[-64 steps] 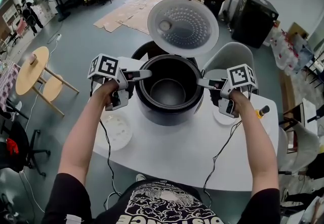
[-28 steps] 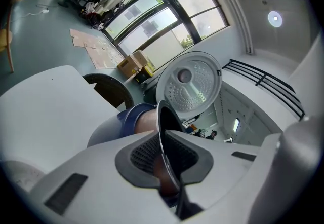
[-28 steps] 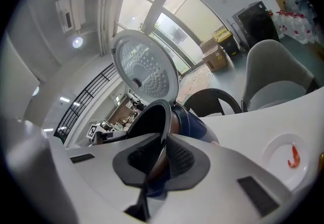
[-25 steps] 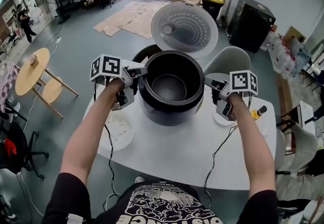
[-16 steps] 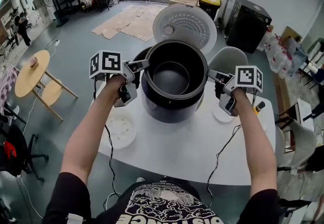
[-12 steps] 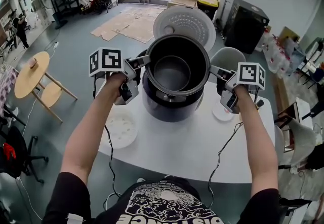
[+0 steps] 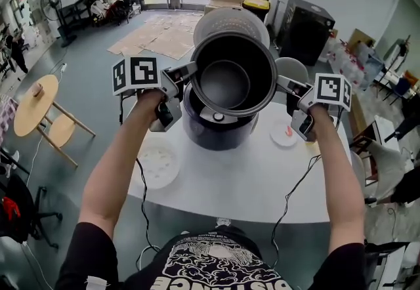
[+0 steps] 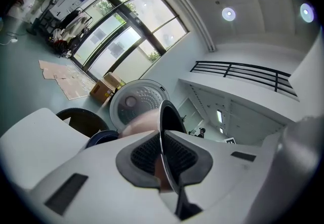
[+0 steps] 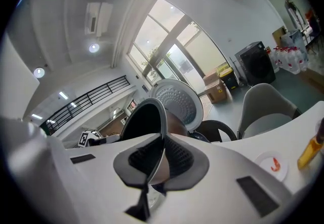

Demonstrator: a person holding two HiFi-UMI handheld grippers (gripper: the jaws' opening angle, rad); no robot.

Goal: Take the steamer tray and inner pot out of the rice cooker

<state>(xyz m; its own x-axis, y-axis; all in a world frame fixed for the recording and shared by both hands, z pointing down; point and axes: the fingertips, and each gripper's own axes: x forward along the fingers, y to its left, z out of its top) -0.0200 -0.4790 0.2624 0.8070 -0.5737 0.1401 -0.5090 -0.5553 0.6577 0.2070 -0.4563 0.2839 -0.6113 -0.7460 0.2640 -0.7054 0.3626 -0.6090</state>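
Head view: inner pot (image 7: 233, 75) is held in the air just above the rice cooker (image 7: 216, 130), clear of its opening; cooker lid (image 7: 230, 16) is stood open behind.
Grip, left: left tool (image 7: 187, 73) is clenched on the pot at the person's left side; in the left gripper view the thin rim (image 8: 163, 137) is seen pinched between the pads (image 8: 144, 154).
Grip, right: right tool (image 7: 284, 84) is clenched on the opposite side; the same pinch is shown in the right gripper view.
Other task item: steamer tray (image 7: 156, 165) (white perforated disc, taken to be it) is laid on the counter (image 7: 243, 184), left of the cooker.
Step in hand: inner pot removal, lift part; set-down not yet done.
Progress: judged near the end, only the pot is left to be placed.
Next move: pot to be carried sideways, kept level by both tools together, and lowered onto a bare part of the counter; small dish (image 7: 287, 132) and tray to be avoided.
Risk: grip is on a thin rim only (two small pinches), so a slip is judged possible if one side is tilted or lowered first.
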